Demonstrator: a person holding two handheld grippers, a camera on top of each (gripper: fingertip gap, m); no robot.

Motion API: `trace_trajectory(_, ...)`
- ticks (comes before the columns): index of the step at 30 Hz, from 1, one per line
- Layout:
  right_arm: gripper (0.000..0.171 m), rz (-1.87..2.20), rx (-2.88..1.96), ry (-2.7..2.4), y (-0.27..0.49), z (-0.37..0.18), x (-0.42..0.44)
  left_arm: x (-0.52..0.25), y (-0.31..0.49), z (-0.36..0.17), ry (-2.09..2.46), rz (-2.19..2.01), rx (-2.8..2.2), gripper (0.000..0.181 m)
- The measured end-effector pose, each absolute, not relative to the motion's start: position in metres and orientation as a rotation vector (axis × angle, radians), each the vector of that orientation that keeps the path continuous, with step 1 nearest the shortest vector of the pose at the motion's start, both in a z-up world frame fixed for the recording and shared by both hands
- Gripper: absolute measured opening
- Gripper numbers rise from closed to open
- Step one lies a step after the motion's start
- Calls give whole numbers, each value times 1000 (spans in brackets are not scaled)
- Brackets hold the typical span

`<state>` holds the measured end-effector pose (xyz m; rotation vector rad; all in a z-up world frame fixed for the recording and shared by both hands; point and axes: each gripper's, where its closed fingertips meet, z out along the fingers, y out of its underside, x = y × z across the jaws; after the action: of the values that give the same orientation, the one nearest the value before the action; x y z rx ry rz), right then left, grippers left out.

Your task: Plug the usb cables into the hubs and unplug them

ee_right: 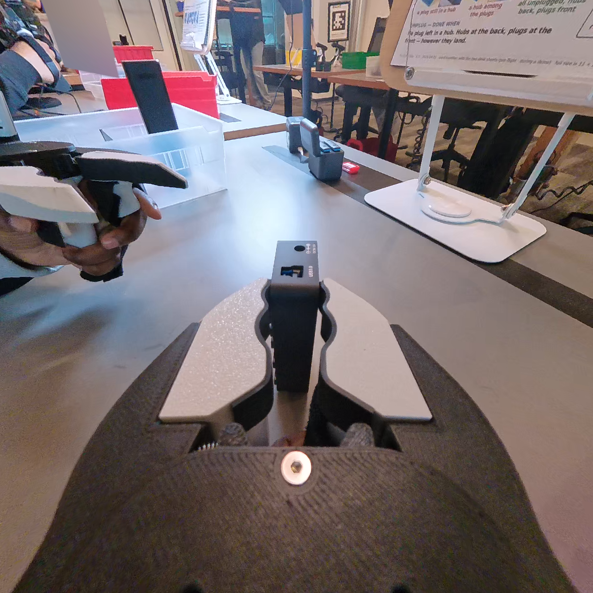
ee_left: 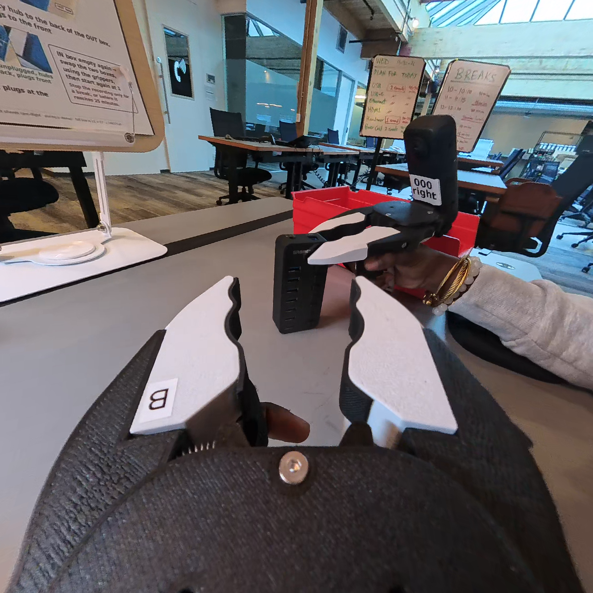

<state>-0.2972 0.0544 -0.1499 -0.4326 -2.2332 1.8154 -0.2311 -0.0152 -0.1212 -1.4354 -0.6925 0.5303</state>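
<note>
The right gripper (ee_right: 293, 288) reaches in level from the side and squeezes the top of the black USB hub (ee_left: 296, 284). The hub stands tall on the grey table (ee_left: 80, 369) — its row of ports faces the left gripper (ee_left: 295, 285), its long side points up. The left gripper's fingers are spread wide, holding nothing, near the hub. The hub's lower part is hidden in the right wrist view — no cables show.

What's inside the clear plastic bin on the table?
A black hub stands upright inside the clear bin, leaning slightly. The frosted walls hide its lower end and whatever else lies on the bin's floor.
</note>
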Motion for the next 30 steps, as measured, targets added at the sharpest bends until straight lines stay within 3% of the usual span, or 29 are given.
trace_trajectory(13,46,1990,-376,-1968,58,-107,-289,-228,-11,-125,-637,620,-1535,66)
trace_trajectory(18,46,2036,-395,-1857,67,-93,-292,-200,-29,-76,-671,650,-1586,65)
trace_trajectory(21,45,2081,-417,-1801,72,-86,-293,-169,-88,-34,-755,752,-1550,60)
trace_trajectory(24,44,2076,-419,-1789,72,-85,-294,-143,-198,-30,-1055,943,-1569,58)
trace_trajectory(26,44,2062,-415,-1796,70,-87,-294,-123,-281,-58,-1372,1089,-1607,43)
trace_trajectory(30,44,2041,-410,-1816,67,-92,-295,-109,-351,-136,-1769,998,-1800,42)
